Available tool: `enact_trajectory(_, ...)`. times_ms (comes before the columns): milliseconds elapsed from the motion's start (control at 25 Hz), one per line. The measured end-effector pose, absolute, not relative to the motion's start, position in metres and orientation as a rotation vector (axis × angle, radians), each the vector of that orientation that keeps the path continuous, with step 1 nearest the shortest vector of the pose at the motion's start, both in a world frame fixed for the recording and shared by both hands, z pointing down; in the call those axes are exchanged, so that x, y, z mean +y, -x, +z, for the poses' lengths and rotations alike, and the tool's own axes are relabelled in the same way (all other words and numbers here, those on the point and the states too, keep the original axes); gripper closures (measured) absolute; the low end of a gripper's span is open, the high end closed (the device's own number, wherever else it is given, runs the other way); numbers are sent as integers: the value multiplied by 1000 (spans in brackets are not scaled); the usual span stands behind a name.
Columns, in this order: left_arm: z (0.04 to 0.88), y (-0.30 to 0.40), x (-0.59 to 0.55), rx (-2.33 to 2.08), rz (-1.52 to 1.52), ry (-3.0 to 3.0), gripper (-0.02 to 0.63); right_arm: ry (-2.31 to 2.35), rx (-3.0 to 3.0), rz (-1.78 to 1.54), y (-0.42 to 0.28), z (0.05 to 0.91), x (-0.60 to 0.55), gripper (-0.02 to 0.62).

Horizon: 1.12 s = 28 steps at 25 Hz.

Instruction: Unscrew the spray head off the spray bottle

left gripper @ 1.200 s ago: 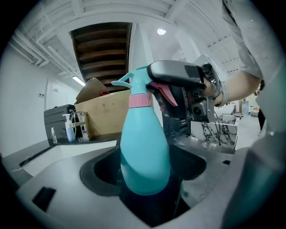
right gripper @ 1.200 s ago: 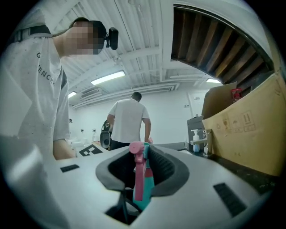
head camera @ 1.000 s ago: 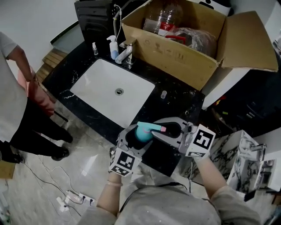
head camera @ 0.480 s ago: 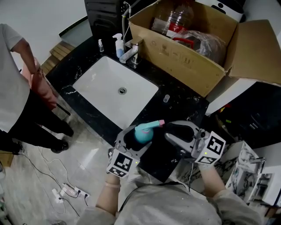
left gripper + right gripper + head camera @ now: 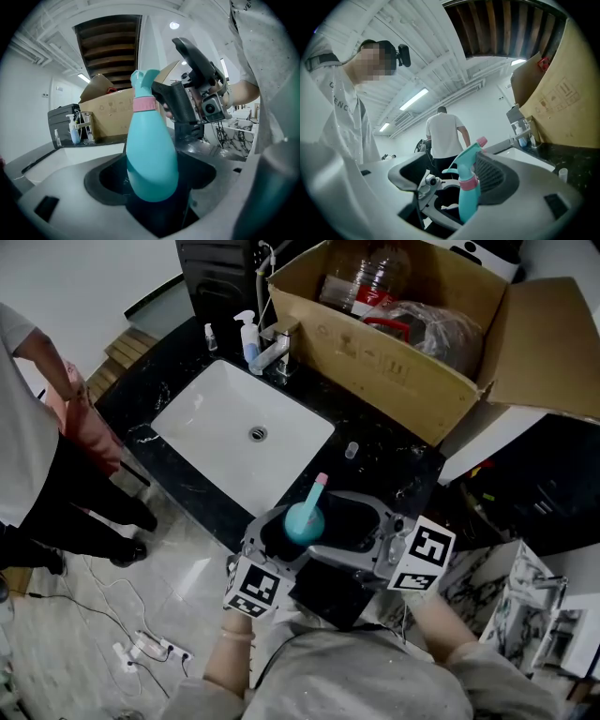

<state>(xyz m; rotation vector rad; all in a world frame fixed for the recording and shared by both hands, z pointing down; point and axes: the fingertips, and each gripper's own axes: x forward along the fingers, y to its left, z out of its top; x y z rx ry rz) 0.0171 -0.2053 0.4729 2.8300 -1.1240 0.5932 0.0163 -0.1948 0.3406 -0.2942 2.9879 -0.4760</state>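
Dim, flat head view, mild glare on black counter (image 5: 394, 465). Fisheye gripper views, dark vignetted corners, bright ceiling lights (image 5: 414, 99), close spray bottle (image 5: 152, 150) slightly soft.

Spray bottle (image 5: 152, 159): upright between the left gripper (image 5: 152, 190) jaws, gripped low on its body.
Spray head (image 5: 468, 161): on top of the bottle, between the right gripper (image 5: 457, 187) jaws — these have just been opening and seem clear of it.
Sink (image 5: 202, 427): beyond both pairs of jaws, set in the countertop (image 5: 380, 465).
Faucet (image 5: 270, 354): behind the sink.
Cardboard box (image 5: 375, 362): on the countertop, right of the faucet — farthest from the jaws.
Standing person (image 5: 28, 446): far left of the left jaws.
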Motion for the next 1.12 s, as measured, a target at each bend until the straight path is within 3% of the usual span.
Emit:
enact_trajectory(280,474,-17,-206,-1117,598,-2833,264,272,3139,-289,12,344,-191,290)
enact_trajectory(520,474,-17,-206,-1098,608,-2837,265,436,3169,-275,-26,357,-204,412)
enact_trajectory(760,476,-16,-204,-1082,622,-2840,265,602,3186,-220,-50,363,-222,434)
enact_trajectory(960,476,-17,-205,-1077,628,-2840,265,689,3134,-244,-35,361,-236,556)
enact_trajectory(1120,476,-17,-204,-1076,629,-2837,265,703,3100,-247,-28,359,-236,573)
